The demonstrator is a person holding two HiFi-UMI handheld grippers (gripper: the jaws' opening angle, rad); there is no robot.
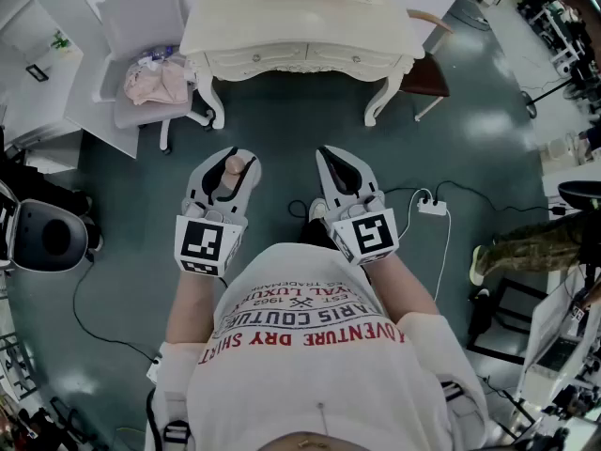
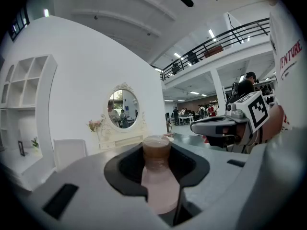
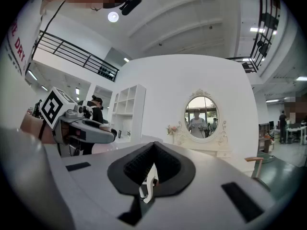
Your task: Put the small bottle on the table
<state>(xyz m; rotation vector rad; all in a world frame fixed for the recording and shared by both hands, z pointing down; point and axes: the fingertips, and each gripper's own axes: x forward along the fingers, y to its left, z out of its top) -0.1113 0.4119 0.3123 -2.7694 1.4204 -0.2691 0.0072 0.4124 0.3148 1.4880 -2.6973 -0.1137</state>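
A small pinkish bottle (image 1: 231,170) with a brown cap stands between the jaws of my left gripper (image 1: 228,164), which is shut on it. The left gripper view shows the bottle (image 2: 156,176) upright in the dark pads, cap toward the tips of the left gripper (image 2: 157,150). My right gripper (image 1: 337,163) hangs beside it, shut and empty; in its own view the right gripper (image 3: 151,172) shows only a thin slit. The cream dressing table (image 1: 300,28) stands ahead across the floor, apart from both grippers. Its oval mirror (image 2: 122,109) faces me.
A white chair (image 1: 150,26) with a pink bundle (image 1: 157,81) stands left of the table. A wooden chair (image 1: 427,71) is at its right. A power strip (image 1: 432,207) and cables lie on the teal floor to my right. White shelves (image 3: 125,110) line the left wall.
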